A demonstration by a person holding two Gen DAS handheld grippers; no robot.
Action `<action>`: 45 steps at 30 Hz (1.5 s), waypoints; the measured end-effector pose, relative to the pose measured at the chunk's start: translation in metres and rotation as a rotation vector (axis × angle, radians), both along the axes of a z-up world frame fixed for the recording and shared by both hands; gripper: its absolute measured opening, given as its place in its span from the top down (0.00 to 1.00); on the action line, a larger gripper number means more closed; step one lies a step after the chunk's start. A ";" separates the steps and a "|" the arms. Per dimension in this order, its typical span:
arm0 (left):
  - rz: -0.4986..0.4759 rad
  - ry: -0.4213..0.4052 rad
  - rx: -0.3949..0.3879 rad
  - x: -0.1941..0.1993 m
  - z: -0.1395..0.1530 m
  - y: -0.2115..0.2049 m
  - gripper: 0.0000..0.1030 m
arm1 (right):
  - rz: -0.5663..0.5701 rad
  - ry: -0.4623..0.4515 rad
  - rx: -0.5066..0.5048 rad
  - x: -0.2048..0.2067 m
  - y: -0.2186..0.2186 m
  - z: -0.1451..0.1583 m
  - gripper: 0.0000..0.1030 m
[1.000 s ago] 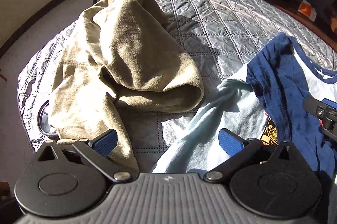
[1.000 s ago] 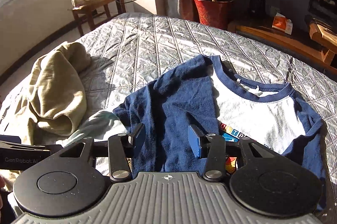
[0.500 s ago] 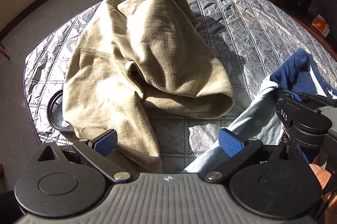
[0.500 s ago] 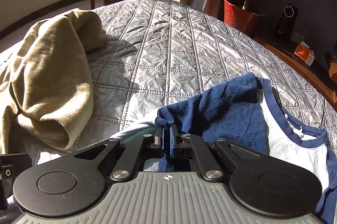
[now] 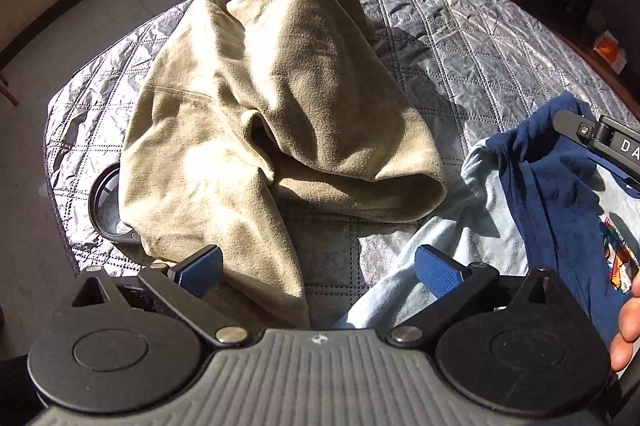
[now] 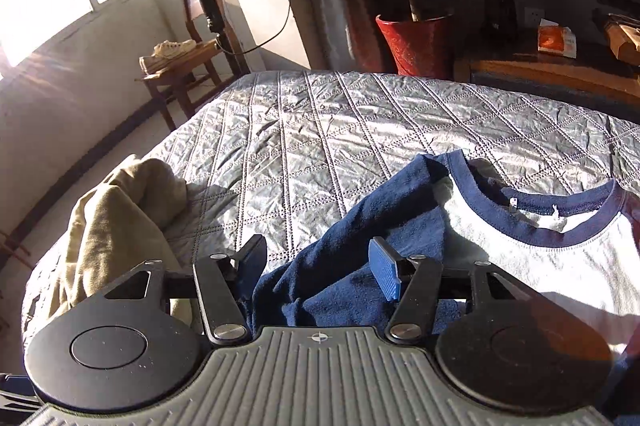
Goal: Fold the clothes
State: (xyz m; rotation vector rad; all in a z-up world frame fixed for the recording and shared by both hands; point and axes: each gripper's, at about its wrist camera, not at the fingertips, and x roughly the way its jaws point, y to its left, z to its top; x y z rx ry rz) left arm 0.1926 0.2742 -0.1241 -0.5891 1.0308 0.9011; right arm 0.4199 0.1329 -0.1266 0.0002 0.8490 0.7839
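Landmark: the grey quilted bedspread [image 6: 320, 145] — everything below is placed against it.
Your left gripper [image 5: 318, 268]: spread wide, nothing between its pads, hanging over the bedspread's near edge.
Your right gripper [image 6: 318, 266]: jaws opening; the navy sleeve [image 6: 340, 266] lies between them, pads not pressing it.
Navy-and-white shirt [image 6: 540, 258]: on the bedspread's near right part, collar toward its far end.
Tan fleece garment [image 5: 272, 113]: heaped on the bedspread's left side — apart from the shirt.
Pale blue cloth [image 5: 448, 238]: on the bedspread between the two, partly under the shirt.
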 end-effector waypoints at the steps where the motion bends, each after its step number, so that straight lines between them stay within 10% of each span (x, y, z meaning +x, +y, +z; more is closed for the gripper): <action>1: -0.003 0.001 -0.004 0.001 -0.001 -0.001 0.01 | -0.018 0.030 -0.022 0.014 -0.001 -0.002 0.48; 18: -0.048 0.014 -0.068 0.006 -0.010 -0.004 0.01 | 0.018 -0.008 -0.170 0.088 0.057 -0.033 0.51; 21: -0.062 0.022 -0.081 0.009 -0.012 -0.007 0.01 | 0.041 0.026 -0.149 0.095 0.059 -0.037 0.99; 29: -0.084 0.034 -0.080 0.013 -0.015 -0.013 0.01 | 0.118 -0.089 0.047 0.089 0.066 -0.005 0.96; 36: -0.076 0.035 -0.070 0.013 -0.015 -0.013 0.01 | 0.003 -0.100 0.014 0.076 0.027 0.014 0.49; 45: -0.013 0.005 -0.041 0.009 -0.001 0.006 0.01 | 0.258 -0.104 -0.182 -0.043 0.006 -0.001 0.74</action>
